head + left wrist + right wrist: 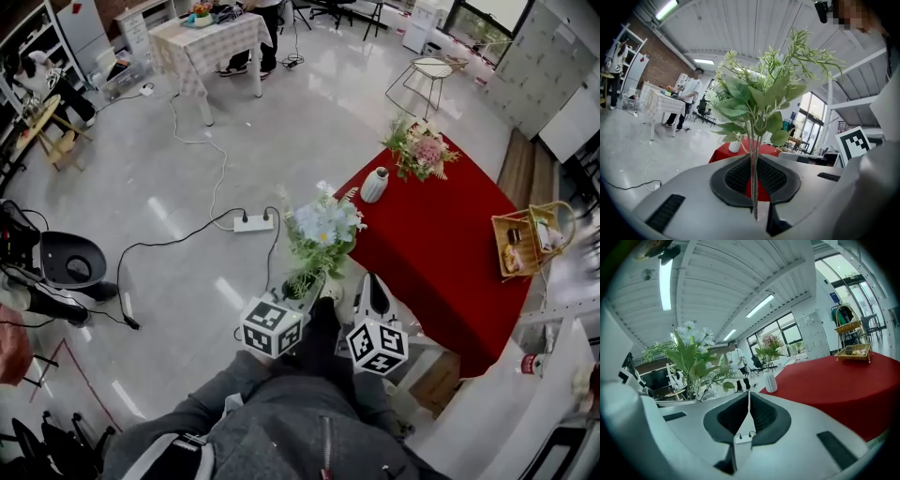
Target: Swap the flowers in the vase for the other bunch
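Pale-blue bunch (323, 228) gripped by its stems in our left gripper (306, 284), just beside the bench (441, 253).
Our right gripper (373, 286) is closed, empty; white vase (374, 185) stands at 1 o'clock.

basket (507, 225) contents too small, bouquet (753, 101) stem ends hidden

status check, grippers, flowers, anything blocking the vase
Left gripper shut on blue-and-white flower bunch. Right gripper shut, empty. Pink flower bunch in white vase on red table. No obstacle seen before vase.
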Available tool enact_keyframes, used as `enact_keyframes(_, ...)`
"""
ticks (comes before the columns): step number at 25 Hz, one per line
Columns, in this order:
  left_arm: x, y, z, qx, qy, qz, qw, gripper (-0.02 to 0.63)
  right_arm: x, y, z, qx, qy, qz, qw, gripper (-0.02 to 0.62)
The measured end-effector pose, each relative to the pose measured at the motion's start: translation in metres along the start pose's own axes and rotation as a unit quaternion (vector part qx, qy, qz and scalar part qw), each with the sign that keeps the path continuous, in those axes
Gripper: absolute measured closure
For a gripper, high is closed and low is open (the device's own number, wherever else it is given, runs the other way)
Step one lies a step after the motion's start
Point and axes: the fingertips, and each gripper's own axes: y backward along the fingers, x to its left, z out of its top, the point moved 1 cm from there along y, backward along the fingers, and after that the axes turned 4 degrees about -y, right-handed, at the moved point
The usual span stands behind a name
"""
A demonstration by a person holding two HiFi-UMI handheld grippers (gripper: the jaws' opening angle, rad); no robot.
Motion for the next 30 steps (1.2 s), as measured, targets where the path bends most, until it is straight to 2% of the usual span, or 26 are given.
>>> enact_keyframes(7, 0.025, -0.022, 0.005, 0.006, 0.017, 0.019, 0.9997, 0.574, -0.010, -0.032, 0.008, 0.001, -0.006, 0.004, 1.000, 0.578)
enact_keyframes(17, 0.035, -0.075, 0.021, 0.013, 0.007, 0.012, 0.9998, 0.574, -0.046, -0.079, 0.040, -0.014, -0.011, -0.006, 1.000, 0.578)
enact_keyframes(30, 0.063, -0.122, 0.048, 0.001, 0.000, 0.044, 0.9990, 0.574, -0.072, -0.136, 0.069, -0.028, -0.014, 0.009, 0.999, 0.578)
